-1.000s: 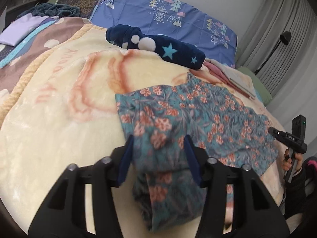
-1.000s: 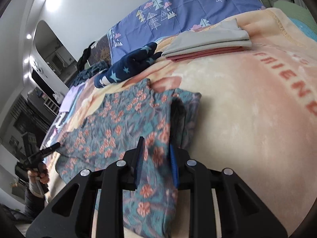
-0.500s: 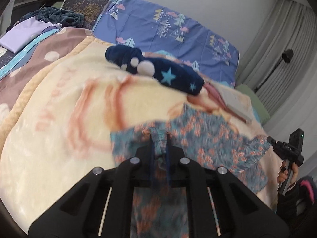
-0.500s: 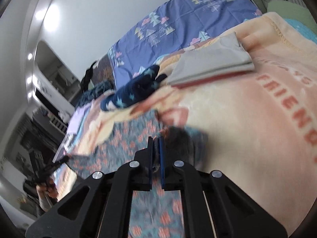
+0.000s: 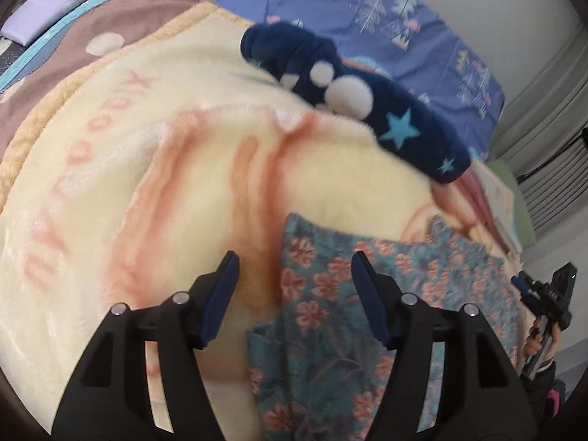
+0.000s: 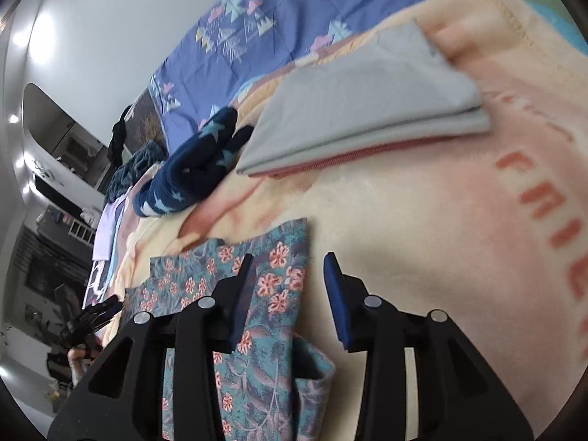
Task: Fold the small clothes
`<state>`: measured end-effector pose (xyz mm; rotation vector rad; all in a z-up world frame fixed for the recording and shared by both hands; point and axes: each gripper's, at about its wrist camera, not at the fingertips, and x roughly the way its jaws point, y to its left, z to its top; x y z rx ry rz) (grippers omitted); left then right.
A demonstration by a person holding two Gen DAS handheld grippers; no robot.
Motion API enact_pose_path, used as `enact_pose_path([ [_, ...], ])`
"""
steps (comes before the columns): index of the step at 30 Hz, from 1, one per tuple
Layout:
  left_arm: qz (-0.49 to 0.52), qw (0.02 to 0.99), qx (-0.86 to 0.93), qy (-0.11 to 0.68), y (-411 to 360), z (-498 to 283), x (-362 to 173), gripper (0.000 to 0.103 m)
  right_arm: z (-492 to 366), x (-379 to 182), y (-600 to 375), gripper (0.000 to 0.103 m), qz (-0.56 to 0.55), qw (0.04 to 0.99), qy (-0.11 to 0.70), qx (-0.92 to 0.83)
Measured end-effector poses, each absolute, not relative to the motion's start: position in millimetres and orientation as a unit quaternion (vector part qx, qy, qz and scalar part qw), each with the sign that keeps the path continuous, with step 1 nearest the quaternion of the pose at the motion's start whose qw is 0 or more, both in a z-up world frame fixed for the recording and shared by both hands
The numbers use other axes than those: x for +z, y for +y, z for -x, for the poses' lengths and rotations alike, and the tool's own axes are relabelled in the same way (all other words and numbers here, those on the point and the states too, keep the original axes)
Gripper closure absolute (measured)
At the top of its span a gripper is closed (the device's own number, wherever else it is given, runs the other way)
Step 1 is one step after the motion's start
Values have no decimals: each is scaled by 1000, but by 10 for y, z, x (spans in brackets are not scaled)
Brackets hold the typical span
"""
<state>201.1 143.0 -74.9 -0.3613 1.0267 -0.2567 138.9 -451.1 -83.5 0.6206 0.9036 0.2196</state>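
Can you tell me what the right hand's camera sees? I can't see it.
The right gripper, jaws just opened, hangs over the edge of a flowery teal garment on a cream blanket. Behind lie folded grey clothes and navy star fabric.

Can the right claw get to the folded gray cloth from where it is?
Probably yes. The right claw is open, having just let go of the flowery garment, and only bare blanket lies between it and the folded gray cloth.

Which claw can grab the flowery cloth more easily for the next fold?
Probably the left claw: the cloth edge lies between its open fingers. The right claw, also open, sits partly over blanket.
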Motion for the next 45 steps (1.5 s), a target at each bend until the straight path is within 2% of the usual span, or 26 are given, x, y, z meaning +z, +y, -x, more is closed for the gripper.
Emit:
enact_pose_path([
  [3,149,849,-125,491,1343,-2120,-800,45,-1551,-919,-4404,64,-277,843,446,116],
  [5,137,853,-131,487,1306,-2172,-782,59,-1658,-967,-4315,64,-257,841,459,126],
  [7,152,847,-145,488,1319,-2212,-778,98,-1719,-997,-4235,68,-232,848,460,129],
  [8,157,847,-147,487,1332,-2215,-770,98,-1727,-1000,-4221,94,-226,852,456,127],
  [9,156,852,-145,479,1335,-2195,-733,98,-1725,-1000,-4226,101,-226,854,451,125],
  [17,172,890,-179,382,1371,-2021,-112,98,-1397,-471,-4421,100,-269,882,353,159],
  [20,145,899,-169,378,1243,-2169,-43,98,-1449,-446,-4483,100,-269,888,347,139],
  [24,83,885,-124,441,1047,-2455,-420,97,-1672,-849,-4516,96,-284,860,407,117],
  [26,67,878,-98,463,1016,-2476,-621,93,-1659,-1013,-4528,89,-288,853,421,109],
  [27,61,878,-93,465,1021,-2444,-678,89,-1637,-1076,-4547,87,-294,851,422,109],
  [28,57,879,-92,465,1024,-2406,-684,79,-1596,-1121,-4590,86,-305,848,418,115],
  [31,24,895,-82,438,975,-2182,-501,68,-1459,-1106,-4750,83,-336,846,394,125],
  [33,1,906,-112,409,783,-1902,-250,67,-1382,-1064,-4807,83,-334,851,387,121],
  [34,-3,907,-140,398,656,-1742,-138,60,-1328,-1053,-4826,83,-328,853,387,121],
  [35,-8,905,-179,385,463,-1526,-19,55,-1287,-1056,-4832,83,-324,854,389,122],
  [37,-36,894,-252,368,-8,-1086,111,37,-1181,-1083,-4856,83,-321,852,395,125],
  [39,-76,877,-314,356,-517,-664,124,33,-1091,-1103,-4855,82,-319,848,401,136],
  [42,-137,842,-389,349,-1320,-62,-26,32,-980,-1068,-4813,71,-302,848,405,158],
  [45,-201,809,-434,340,-1973,407,-235,32,-910,-1063,-4782,70,-293,848,403,179],
])
